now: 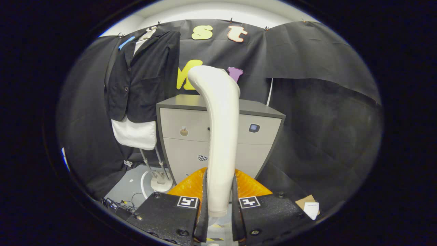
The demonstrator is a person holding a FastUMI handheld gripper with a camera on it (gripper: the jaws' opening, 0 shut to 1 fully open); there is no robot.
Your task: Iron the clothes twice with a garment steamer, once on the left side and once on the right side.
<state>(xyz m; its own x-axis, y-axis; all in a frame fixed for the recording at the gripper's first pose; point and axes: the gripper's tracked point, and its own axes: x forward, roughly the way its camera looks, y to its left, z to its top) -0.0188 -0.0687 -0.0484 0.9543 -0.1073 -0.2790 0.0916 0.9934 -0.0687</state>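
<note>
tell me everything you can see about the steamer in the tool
The garment steamer is a smooth cream-white, plastic-looking handle that stands upright and curves over at its top, away from the camera. Its lower end sits between the fingers of the tool, which press on both sides. Behind it stands a grey drawer cabinet; its steam face is hidden.

The steamer (pixel 220 136), clamped between the fingers (pixel 204 201), rises up the frame's centre and blocks the way straight ahead. Behind it the drawer cabinet (pixel 259 136) fills the middle. At upper left the jacket (pixel 143 78) hangs on its stand (pixel 160 181), just beside the cabinet, with little gap between them. To the right, open room runs to the black cloth wall (pixel 324 130); a paper slip (pixel 311 207) lies low right.
</note>
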